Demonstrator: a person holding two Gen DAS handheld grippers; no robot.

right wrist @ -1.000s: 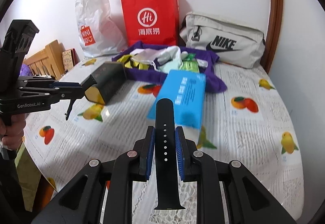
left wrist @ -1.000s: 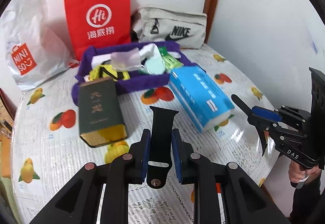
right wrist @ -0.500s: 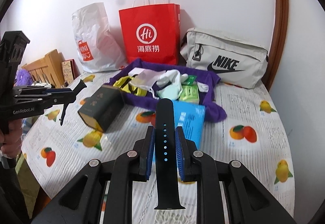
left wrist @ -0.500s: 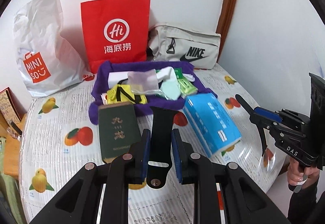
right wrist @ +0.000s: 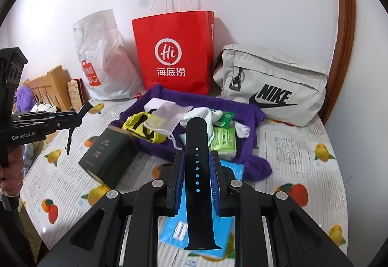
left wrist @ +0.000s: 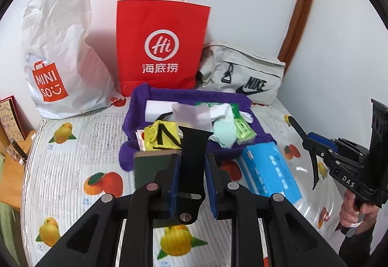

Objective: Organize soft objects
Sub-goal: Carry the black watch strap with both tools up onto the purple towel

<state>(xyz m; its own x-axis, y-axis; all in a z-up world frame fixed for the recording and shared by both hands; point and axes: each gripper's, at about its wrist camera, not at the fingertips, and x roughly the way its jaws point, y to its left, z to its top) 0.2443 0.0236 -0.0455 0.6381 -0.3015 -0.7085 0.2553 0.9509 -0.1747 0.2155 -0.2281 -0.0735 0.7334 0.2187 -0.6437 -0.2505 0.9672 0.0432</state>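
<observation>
My left gripper [left wrist: 191, 167] is shut on a black watch strap half [left wrist: 191, 158] with a slot and pin at its near end. My right gripper [right wrist: 197, 170] is shut on the other black strap half [right wrist: 197, 170], the one with a row of holes. Both are held above the table, short of a purple cloth [left wrist: 184, 97] [right wrist: 245, 116] heaped with soft items: white socks [right wrist: 203, 114], a yellow-black piece [left wrist: 162, 138], a mint cloth [left wrist: 225, 131], green packets [right wrist: 224, 138]. The right gripper also shows in the left wrist view [left wrist: 312, 145], the left gripper in the right wrist view [right wrist: 77, 119].
A dark green box [right wrist: 109, 155] and a blue tissue pack [left wrist: 269, 170] lie in front of the cloth. A red paper bag [right wrist: 174, 53], a white Miniso bag [left wrist: 58, 61] and a grey Nike bag [right wrist: 271, 90] stand along the wall. The fruit-print tablecloth [right wrist: 303, 158] ends at wooden furniture [right wrist: 48, 90] on the left.
Both grippers have drawn back and risen, still holding their strap halves; the table items look farther and lower in both views.
</observation>
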